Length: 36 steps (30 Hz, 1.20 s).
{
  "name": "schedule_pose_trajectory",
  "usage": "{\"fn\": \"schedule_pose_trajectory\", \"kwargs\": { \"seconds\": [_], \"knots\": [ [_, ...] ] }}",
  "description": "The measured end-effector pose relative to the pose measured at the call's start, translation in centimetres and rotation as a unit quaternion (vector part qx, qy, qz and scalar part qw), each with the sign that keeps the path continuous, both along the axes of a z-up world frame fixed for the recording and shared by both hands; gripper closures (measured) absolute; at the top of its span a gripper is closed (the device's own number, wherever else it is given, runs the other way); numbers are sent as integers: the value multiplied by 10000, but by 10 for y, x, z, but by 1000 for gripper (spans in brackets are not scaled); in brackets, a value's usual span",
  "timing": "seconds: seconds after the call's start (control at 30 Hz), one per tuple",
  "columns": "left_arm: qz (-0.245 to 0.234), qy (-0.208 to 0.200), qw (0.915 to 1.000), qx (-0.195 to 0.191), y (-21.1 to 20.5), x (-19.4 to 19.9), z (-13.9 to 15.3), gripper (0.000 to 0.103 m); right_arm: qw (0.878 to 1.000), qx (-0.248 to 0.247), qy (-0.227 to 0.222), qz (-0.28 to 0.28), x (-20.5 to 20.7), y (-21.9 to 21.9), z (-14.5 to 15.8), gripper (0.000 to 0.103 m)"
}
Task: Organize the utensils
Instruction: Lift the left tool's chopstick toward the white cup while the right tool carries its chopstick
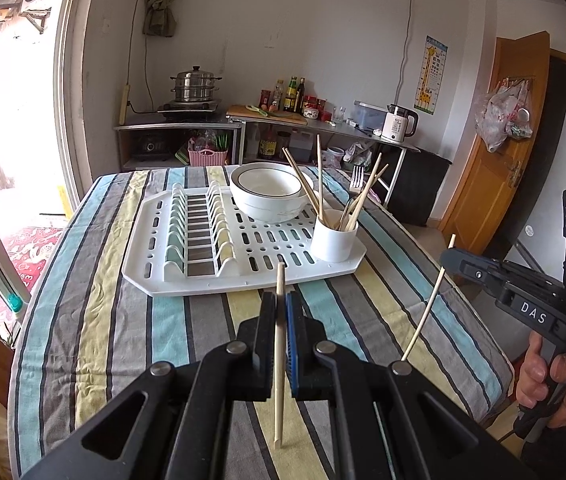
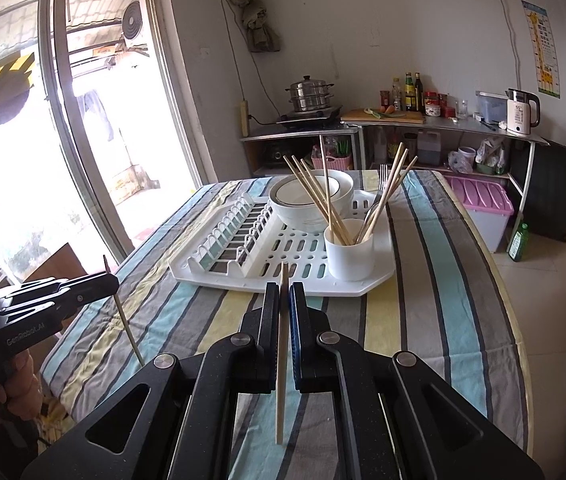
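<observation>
My left gripper (image 1: 281, 300) is shut on a wooden chopstick (image 1: 279, 392), held upright above the striped tablecloth. My right gripper (image 2: 283, 292) is shut on another chopstick (image 2: 282, 380), also upright. Each gripper shows in the other's view: the right one (image 1: 449, 258) with its chopstick (image 1: 427, 304), the left one (image 2: 109, 278) with its chopstick (image 2: 125, 320). Ahead, a white cup (image 1: 333, 238) (image 2: 349, 250) holds several chopsticks and a fork (image 1: 356, 180). It stands on the white drying rack (image 1: 155, 276) (image 2: 379, 280) beside stacked white bowls (image 1: 267, 196) (image 2: 311, 200).
The rack's plate slots (image 1: 199, 232) stand empty on its left side. The table (image 1: 95, 340) has a glass door to its left. A counter with a steamer pot (image 1: 194, 88), bottles and a kettle (image 1: 399, 122) runs behind. A pink bin (image 2: 483, 208) sits on the floor.
</observation>
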<state>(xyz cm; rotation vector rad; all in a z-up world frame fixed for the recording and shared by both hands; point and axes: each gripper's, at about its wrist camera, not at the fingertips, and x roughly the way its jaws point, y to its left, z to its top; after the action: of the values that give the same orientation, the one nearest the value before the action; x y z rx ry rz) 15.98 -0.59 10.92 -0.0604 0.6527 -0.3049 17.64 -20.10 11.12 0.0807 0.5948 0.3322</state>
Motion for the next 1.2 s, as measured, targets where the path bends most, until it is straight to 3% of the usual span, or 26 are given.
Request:
{"fn": "schedule_pose_trajectory", "kwargs": {
  "seconds": [0.4,1.2],
  "knots": [
    [-148,-140,9998,-25,-11,16,20,97,9997,-12,-239,-112,7,-11,15,98],
    [-600,-461,9969,-235,-68,113,81,97,9958,116,-835,-350,80,-35,69,98]
  ]
}}
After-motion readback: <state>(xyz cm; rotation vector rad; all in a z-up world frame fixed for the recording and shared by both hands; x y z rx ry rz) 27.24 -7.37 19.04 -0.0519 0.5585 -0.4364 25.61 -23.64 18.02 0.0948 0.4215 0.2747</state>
